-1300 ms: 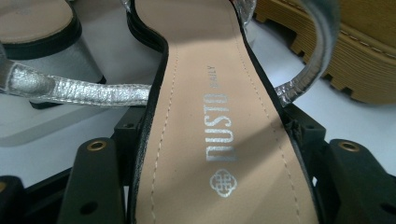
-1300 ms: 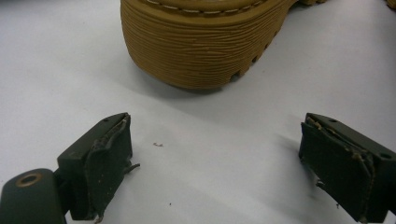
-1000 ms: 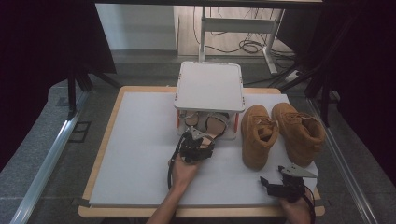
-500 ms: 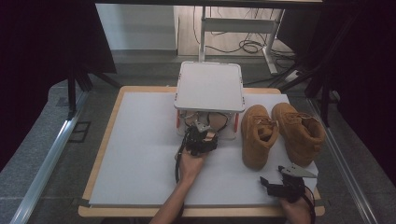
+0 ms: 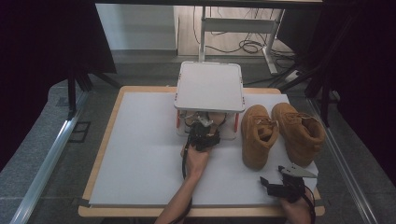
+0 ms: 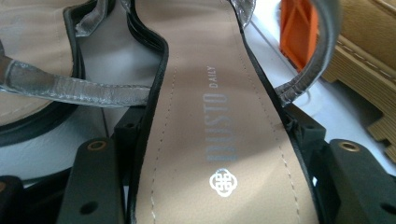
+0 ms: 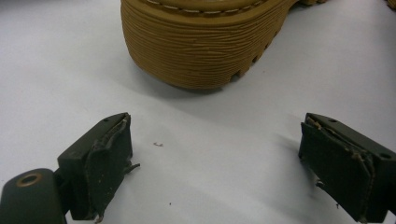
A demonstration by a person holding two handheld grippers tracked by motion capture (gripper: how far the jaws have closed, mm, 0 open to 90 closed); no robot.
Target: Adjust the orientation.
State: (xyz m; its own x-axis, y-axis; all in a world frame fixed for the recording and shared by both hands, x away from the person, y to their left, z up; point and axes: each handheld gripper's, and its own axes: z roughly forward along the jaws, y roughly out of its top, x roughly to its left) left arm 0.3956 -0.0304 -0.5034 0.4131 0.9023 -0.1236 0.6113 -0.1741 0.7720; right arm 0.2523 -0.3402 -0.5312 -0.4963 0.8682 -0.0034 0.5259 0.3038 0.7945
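A sandal (image 6: 219, 116) with a smooth tan insole, black stitched rim and crinkled silver straps lies between the black jaws of the left gripper (image 5: 204, 135), at the near edge of a white rack (image 5: 210, 86) with orange posts, far centre on the table (image 5: 140, 154). The jaws sit against the sole's two edges, pinching it across its width. A second sandal (image 6: 32, 56) lies just left of it, cut off by the frame. In the high view both sandals are mostly hidden under the rack's flat lid.

The right gripper (image 5: 286, 184) rests at the near right corner, its jaws spread wide over bare white tabletop, holding nothing. Just beyond it stands a tan suede boot (image 7: 205, 42) with a ribbed, lugged sole; its mate (image 5: 300, 133) stands to the right, both tops cut off in the right gripper view.
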